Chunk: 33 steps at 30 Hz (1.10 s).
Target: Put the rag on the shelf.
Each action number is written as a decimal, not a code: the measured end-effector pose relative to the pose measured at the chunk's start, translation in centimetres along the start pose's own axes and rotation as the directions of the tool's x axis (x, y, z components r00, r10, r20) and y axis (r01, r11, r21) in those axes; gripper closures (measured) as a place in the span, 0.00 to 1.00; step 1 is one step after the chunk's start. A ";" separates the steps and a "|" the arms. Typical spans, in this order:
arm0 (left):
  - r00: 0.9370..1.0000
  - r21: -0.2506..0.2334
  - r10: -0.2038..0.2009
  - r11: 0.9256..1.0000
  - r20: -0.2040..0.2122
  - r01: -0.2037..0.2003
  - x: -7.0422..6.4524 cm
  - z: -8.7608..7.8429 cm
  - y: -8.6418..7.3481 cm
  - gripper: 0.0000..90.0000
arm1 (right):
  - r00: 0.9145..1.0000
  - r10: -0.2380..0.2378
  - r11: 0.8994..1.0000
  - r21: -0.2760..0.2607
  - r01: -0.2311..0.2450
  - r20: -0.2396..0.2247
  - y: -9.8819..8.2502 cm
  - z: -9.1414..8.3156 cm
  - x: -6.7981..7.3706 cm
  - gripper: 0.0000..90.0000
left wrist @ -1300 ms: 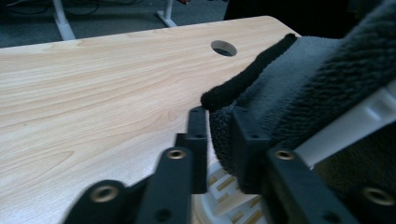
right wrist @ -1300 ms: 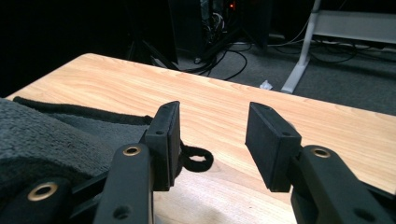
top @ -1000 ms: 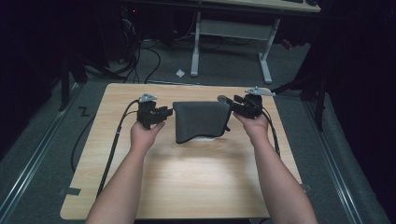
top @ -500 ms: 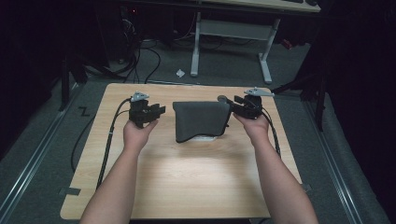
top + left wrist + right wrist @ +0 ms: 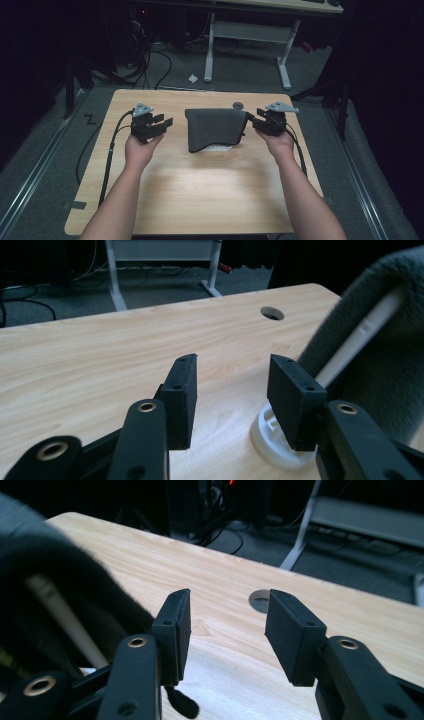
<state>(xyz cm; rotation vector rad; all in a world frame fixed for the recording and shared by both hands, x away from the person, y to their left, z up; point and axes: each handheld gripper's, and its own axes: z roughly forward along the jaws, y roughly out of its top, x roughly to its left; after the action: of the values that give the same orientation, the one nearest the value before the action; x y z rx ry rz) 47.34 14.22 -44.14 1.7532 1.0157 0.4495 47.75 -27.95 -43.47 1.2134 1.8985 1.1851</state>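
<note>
Here, dark cloth (image 5: 216,129) between left tool (image 5: 161,123), right tool (image 5: 253,121)

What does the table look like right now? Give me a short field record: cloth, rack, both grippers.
cloth: dark grey cloth draped over a white rack, mid-table
rack: white rack, round base on the wooden table
left gripper: jaws just opened, nothing between them, apart from the cloth
right gripper: open, nothing between the jaws, at the cloth's right edge
</note>
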 end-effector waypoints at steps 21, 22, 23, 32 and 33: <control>0.997 0.034 0.030 0.999 0.069 -0.033 -5.6 -7.3 -7.6 0.56 | 0.995 -0.097 0.995 -0.021 0.096 -0.009 -4.8 -9.1 5.0 0.50; 0.997 0.043 0.037 0.998 0.064 -0.040 -5.9 -7.6 -8.1 0.56 | 0.995 -0.093 0.996 -0.009 0.093 -0.021 -5.2 -9.4 5.5 0.50; 0.997 0.054 0.038 0.998 0.067 -0.041 -6.2 -7.8 -8.7 0.56 | 0.995 -0.093 0.996 -0.015 0.092 -0.031 -5.6 -9.7 5.9 0.50; 0.993 0.157 0.055 0.985 0.101 -0.070 -9.0 -8.4 -14.2 0.53 | 0.989 -0.100 0.991 0.073 0.108 -0.106 -9.8 -10.4 10.5 0.48; 0.992 0.176 0.035 0.983 0.121 -0.056 -9.4 -8.4 -14.6 0.53 | 0.988 -0.109 0.989 0.086 0.119 -0.112 -10.3 -10.3 11.2 0.48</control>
<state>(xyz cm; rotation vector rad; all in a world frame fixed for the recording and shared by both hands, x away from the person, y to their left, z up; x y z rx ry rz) 29.89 13.44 -52.32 1.9426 0.9578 0.2860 30.61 -23.48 -48.44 1.0912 2.0938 1.1331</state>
